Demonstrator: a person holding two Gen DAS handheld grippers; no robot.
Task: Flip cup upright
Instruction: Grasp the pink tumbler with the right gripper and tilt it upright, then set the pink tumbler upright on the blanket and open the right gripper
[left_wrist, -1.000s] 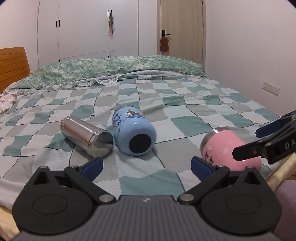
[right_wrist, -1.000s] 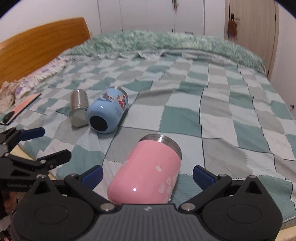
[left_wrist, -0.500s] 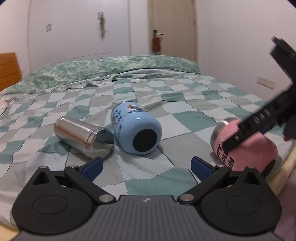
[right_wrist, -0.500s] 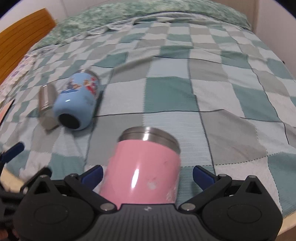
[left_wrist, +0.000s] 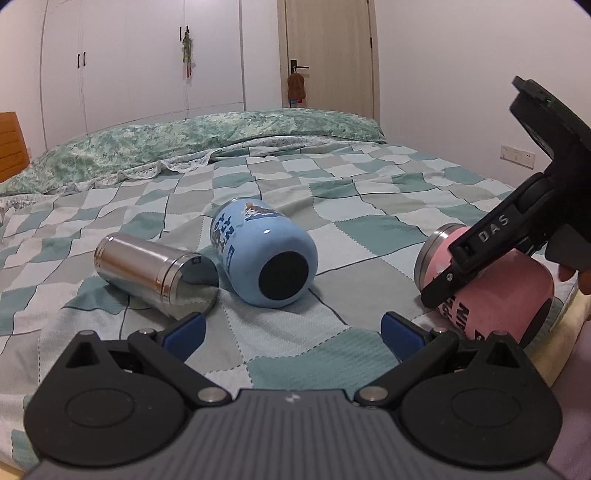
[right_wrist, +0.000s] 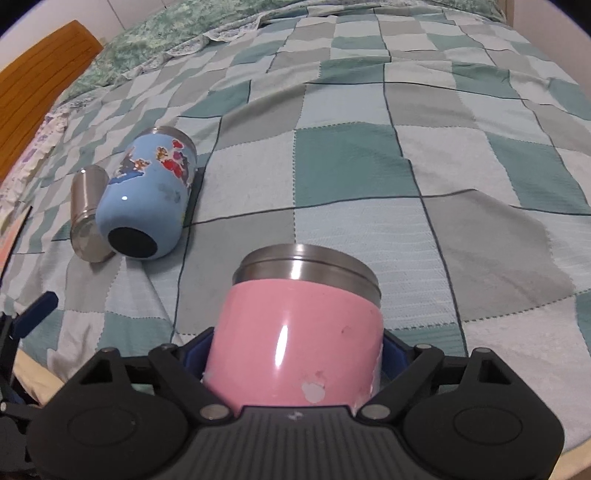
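Observation:
A pink cup (right_wrist: 295, 339) with a steel rim lies on its side near the bed's front edge, rim pointing away from me. My right gripper (right_wrist: 295, 354) has its blue pads against both sides of it and is shut on it. In the left wrist view the pink cup (left_wrist: 495, 291) lies at the right with the right gripper (left_wrist: 476, 254) over it. A blue cartoon cup (left_wrist: 262, 254) and a steel cup (left_wrist: 147, 269) lie on their sides side by side. My left gripper (left_wrist: 291, 332) is open and empty in front of them.
The checked teal and grey blanket (right_wrist: 369, 166) covers the bed. A green patterned pillow roll (left_wrist: 184, 140) lies at the far end. A wooden headboard (right_wrist: 33, 85) is at the left. The bed's front edge (right_wrist: 33, 373) runs just below both grippers.
My right gripper has tilted down over the pink cup, moved in along its sides and closed on it. The left gripper has stayed open and shifted only slightly.

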